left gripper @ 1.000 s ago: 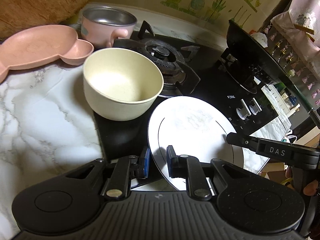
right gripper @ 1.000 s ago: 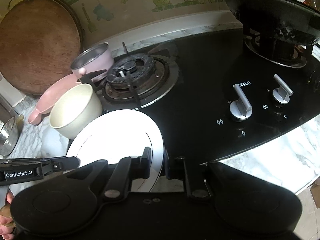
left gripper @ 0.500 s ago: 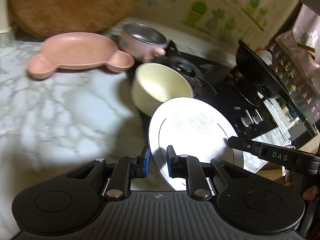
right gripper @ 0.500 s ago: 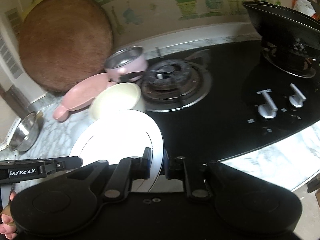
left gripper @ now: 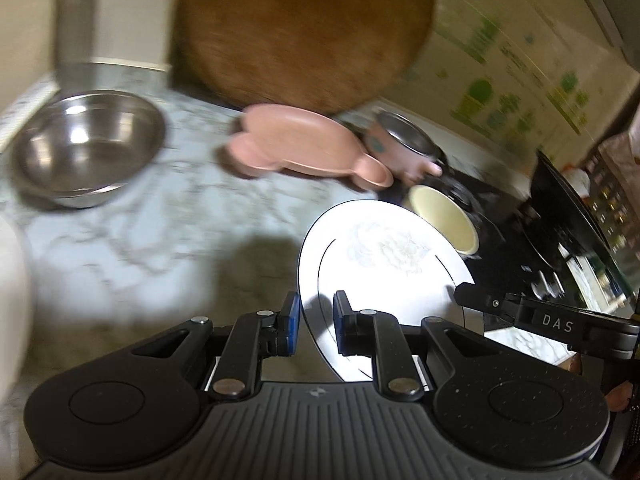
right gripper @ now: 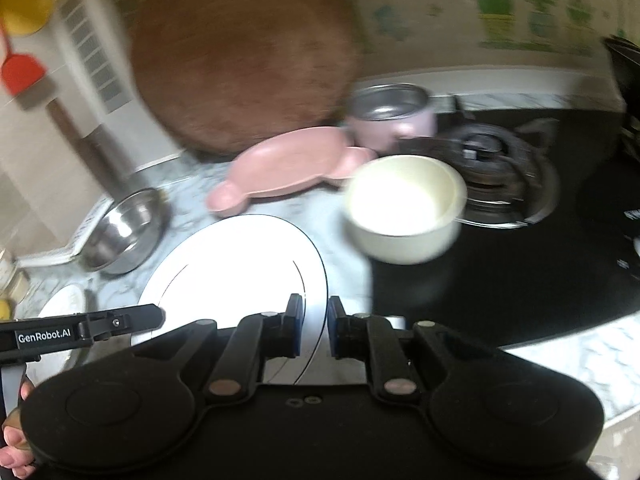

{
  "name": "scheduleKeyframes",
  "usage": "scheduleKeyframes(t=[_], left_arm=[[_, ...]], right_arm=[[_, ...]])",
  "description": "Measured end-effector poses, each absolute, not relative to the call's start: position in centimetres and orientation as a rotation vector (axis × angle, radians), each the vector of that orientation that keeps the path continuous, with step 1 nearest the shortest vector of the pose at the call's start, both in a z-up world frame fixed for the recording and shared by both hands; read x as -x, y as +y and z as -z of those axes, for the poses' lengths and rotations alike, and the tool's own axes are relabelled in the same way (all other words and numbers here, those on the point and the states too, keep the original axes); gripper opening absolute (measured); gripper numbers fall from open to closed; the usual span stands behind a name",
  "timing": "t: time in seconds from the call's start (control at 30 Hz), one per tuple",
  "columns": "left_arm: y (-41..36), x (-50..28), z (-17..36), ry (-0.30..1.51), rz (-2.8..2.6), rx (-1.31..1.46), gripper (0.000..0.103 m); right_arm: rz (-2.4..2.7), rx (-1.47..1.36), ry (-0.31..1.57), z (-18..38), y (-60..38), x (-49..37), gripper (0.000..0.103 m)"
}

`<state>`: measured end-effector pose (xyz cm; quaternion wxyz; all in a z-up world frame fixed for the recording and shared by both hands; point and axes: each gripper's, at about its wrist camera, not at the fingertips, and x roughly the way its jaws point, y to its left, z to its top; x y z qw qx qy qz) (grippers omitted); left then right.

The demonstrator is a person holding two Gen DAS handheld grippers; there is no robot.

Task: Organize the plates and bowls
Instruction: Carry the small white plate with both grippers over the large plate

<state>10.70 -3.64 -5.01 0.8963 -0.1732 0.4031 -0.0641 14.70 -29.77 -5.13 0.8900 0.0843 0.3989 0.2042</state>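
A white plate (left gripper: 384, 268) with a faint floral print hangs above the marble counter, held from both sides. My left gripper (left gripper: 316, 326) is shut on its left rim. My right gripper (right gripper: 314, 330) is shut on the right rim of the same white plate (right gripper: 236, 268). Behind it sit a cream bowl (right gripper: 404, 208), a pink bear-shaped dish (right gripper: 288, 166) and a pink steel-lined cup (right gripper: 390, 114). The cream bowl (left gripper: 444, 220) and pink dish (left gripper: 304, 146) also show in the left wrist view. A steel bowl (left gripper: 86, 148) rests far left.
A round wooden board (left gripper: 304, 28) leans on the back wall. The black gas hob (right gripper: 500, 168) with burner fills the right side. Another steel bowl view (right gripper: 128, 232) and a second white plate (right gripper: 68, 300) lie at left. A dark pan (left gripper: 568, 200) sits on the far burner.
Both grippers have carried the white plate leftward off the hob and over the marble counter, rising slightly. The steel bowl has come into view; the cream bowl now lies behind and right of the plate.
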Motion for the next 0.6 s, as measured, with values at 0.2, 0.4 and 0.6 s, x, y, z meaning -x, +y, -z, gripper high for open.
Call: scheduleKeyframes(t=[0.2, 0.4, 0.6], left_arm=[[1.5, -8.2, 4.3, 0.8, 0.031, 0.393, 0.017], [5.9, -5.7, 3.9, 0.77, -0.055, 0.423, 0.017], [9.4, -3.8, 3.8, 0.753, -0.131, 0.451, 0.017]], right_arm=[[-0.525, -0.133, 0.824, 4.5, -24.3, -14.2, 0.014], [-0.612, -0.093, 0.818, 4.0, -18.9, -13.8, 0.014], [-0.688, -0.052, 0.826, 3.8, -14.4, -13.5, 0.014]])
